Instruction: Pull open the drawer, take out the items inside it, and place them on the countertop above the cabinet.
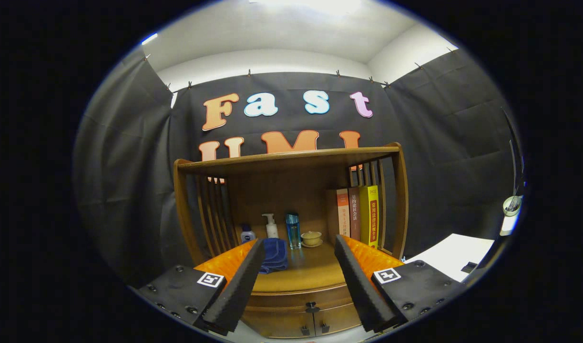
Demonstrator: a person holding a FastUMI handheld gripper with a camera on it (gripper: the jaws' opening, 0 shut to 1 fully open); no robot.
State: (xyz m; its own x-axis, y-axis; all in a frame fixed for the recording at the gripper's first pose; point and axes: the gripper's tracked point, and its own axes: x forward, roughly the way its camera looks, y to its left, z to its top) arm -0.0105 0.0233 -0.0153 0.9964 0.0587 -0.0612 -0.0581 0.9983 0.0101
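Two fingers of my claw stand spread wide apart with nothing between them, so it is released and grasping nothing; through the gap between the fingers I see the wooden cabinet ahead and below; its drawer sits shut just under the bench, with a small dark knob at the middle of its front, and below that two little door handles close together; the things inside the drawer are hidden from me; on the bench, just beside my left finger, lies a folded blue cloth; beyond it, toward the back panel, stand a small blue-capped bottle, a white pump bottle and a tall blue bottle in a row, left to right; near the blue bottle rests a pale cup on a saucer; beyond my right finger a few books stand upright against the slatted side of the cabinet, the yellow one outermost; a curved wooden top shelf spans above it all; well apart to the right, past the cabinet, a white surface shows against the black cloth wall.
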